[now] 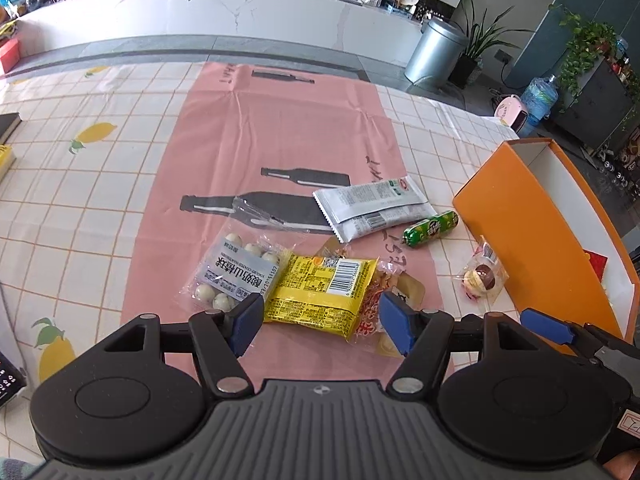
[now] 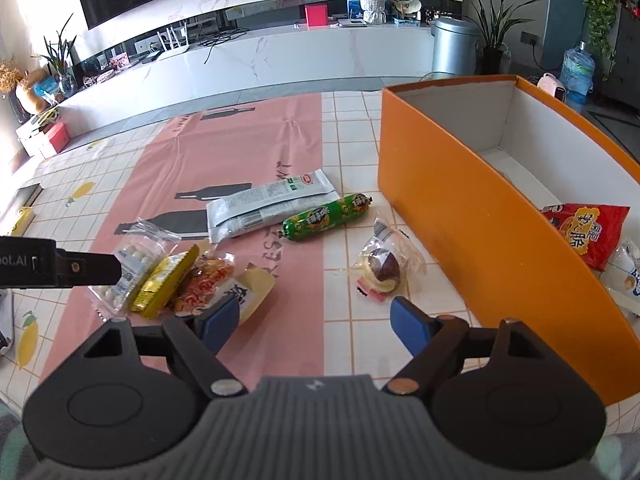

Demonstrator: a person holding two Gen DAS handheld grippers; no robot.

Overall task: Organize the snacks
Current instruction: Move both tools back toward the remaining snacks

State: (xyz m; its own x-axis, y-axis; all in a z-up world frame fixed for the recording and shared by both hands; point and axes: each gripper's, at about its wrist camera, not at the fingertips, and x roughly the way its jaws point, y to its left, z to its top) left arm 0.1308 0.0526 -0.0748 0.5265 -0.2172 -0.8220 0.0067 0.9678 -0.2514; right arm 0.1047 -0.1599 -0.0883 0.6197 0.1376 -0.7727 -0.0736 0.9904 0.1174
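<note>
My left gripper [image 1: 322,320] is open, its blue fingertips either side of a yellow packet [image 1: 320,292] on the pink cloth. A clear bag of white balls [image 1: 236,276] lies left of the packet and a red-patterned pouch [image 1: 376,300] lies partly under its right end. My right gripper [image 2: 314,318] is open and empty, just short of a wrapped small cake [image 2: 380,272]. Farther back lie a silver-white packet [image 2: 268,208] and a green sausage [image 2: 326,216]. The orange box [image 2: 460,208] on the right holds a red chip bag [image 2: 584,232] and a white packet [image 2: 628,280].
The table carries a lemon-print checked cloth [image 1: 100,200] with the pink runner [image 1: 280,128] over it. A dark book [image 1: 8,124] sits at the left edge. Beyond the table are a white counter [image 2: 280,60], a metal bin [image 2: 454,44] and potted plants.
</note>
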